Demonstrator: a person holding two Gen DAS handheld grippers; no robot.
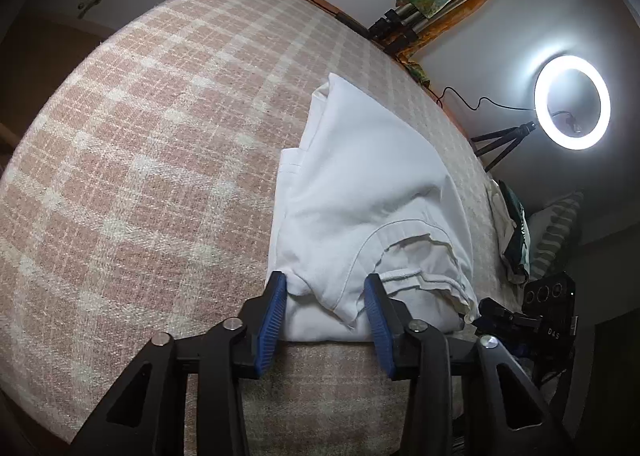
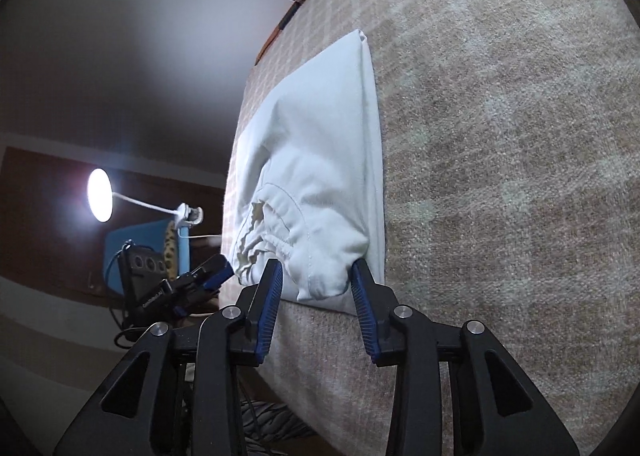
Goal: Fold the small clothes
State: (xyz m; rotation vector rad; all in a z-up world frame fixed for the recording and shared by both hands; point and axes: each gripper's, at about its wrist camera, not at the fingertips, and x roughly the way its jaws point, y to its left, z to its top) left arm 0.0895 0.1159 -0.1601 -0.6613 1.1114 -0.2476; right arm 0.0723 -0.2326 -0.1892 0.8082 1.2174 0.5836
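Observation:
A white T-shirt, partly folded lengthwise, lies on a pink and cream checked bed cover. Its collar end points toward me. My left gripper is open, its blue pads on either side of the near shoulder and collar edge. In the right wrist view the same shirt lies on the cover. My right gripper is open, its pads straddling the shirt's other near corner. The right gripper shows at the shirt's right in the left wrist view; the left gripper shows at its left in the right wrist view.
A lit ring light on a tripod stands beyond the bed's right edge, with a pile of clothes and a striped pillow near it. A desk lamp and a blue chair stand off the bed's edge. Tripods lean at the far headboard.

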